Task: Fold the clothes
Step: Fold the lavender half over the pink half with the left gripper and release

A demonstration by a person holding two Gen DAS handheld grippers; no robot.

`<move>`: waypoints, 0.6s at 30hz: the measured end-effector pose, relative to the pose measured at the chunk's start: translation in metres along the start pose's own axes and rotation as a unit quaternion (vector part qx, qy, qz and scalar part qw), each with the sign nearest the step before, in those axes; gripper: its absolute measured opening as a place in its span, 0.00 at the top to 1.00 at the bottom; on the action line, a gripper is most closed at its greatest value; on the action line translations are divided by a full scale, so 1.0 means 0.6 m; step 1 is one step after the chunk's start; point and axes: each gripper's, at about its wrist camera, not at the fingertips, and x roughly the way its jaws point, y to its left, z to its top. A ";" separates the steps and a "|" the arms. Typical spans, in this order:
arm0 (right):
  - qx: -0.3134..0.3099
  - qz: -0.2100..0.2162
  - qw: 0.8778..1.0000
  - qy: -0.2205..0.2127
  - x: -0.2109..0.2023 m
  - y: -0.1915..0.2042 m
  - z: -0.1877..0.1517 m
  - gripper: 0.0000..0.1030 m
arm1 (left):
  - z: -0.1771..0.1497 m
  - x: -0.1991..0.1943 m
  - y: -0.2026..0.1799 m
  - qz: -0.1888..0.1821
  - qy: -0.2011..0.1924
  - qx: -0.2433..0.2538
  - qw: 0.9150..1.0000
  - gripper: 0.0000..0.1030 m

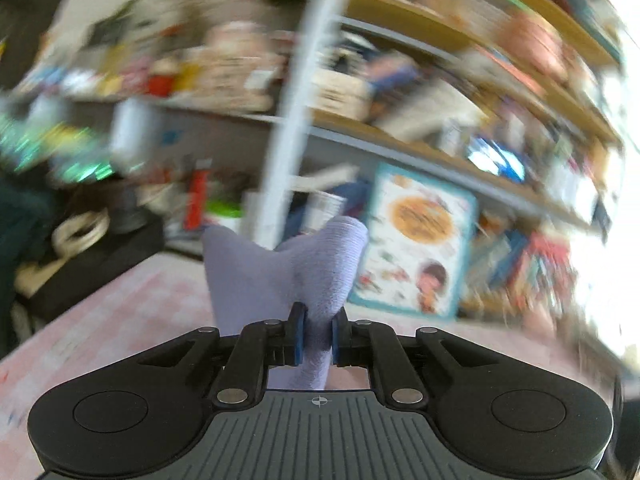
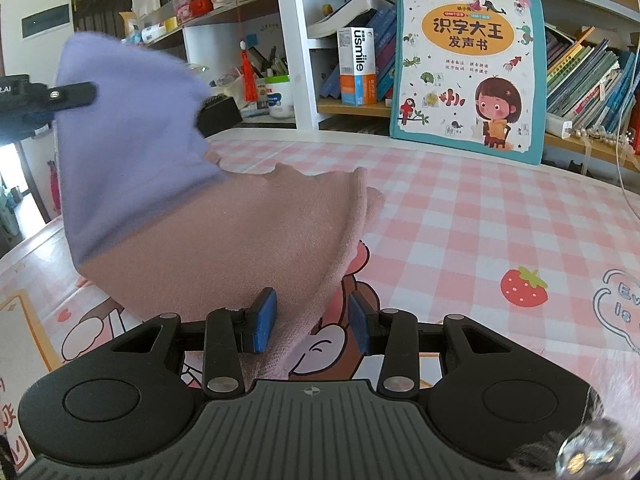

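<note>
Two hand-held grippers share one small garment [image 2: 160,184] above the table [image 2: 480,216], which wears a pink-and-white checked cover printed with a strawberry [image 2: 523,286]. The garment is lilac in its upper part and dusty pink with a scalloped edge lower down, and it hangs lifted off the table, stretched between the two tools.

In the left wrist view, the left hand-held gripper [image 1: 318,338] has its blue pads closed tight on the lilac cloth, which rises as a bunched fold straight ahead of the fingers. That view is heavily motion-blurred; behind the cloth only smeared shelves and a white upright can be made out.

In the right wrist view, the right hand-held gripper [image 2: 312,326] has its blue pads [image 2: 265,320] standing apart. The pink end of the garment drapes against the left pad and runs down between the fingers; the right pad is clear of the cloth.

Beyond the garment, a large picture book [image 2: 468,68] with a cartoon girl on the cover leans upright against the bookshelf [image 2: 576,76] at the table's far edge, well apart from the garment.
</note>
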 end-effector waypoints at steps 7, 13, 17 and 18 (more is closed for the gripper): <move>0.011 0.008 1.000 0.001 0.000 -0.006 -0.001 0.64 | -0.051 0.029 -0.099 -0.031 0.035 0.142 0.989 0.81; 0.023 0.016 1.000 0.004 0.002 -0.014 0.000 0.64 | -0.058 0.022 -0.109 -0.039 0.019 0.155 0.987 0.83; 0.026 0.018 0.999 0.004 0.003 -0.016 0.000 0.64 | -0.062 0.018 -0.116 -0.045 0.009 0.163 0.986 0.93; 0.026 0.019 0.999 0.004 0.003 -0.016 0.000 0.64 | -0.063 0.017 -0.118 -0.046 0.006 0.165 0.985 0.93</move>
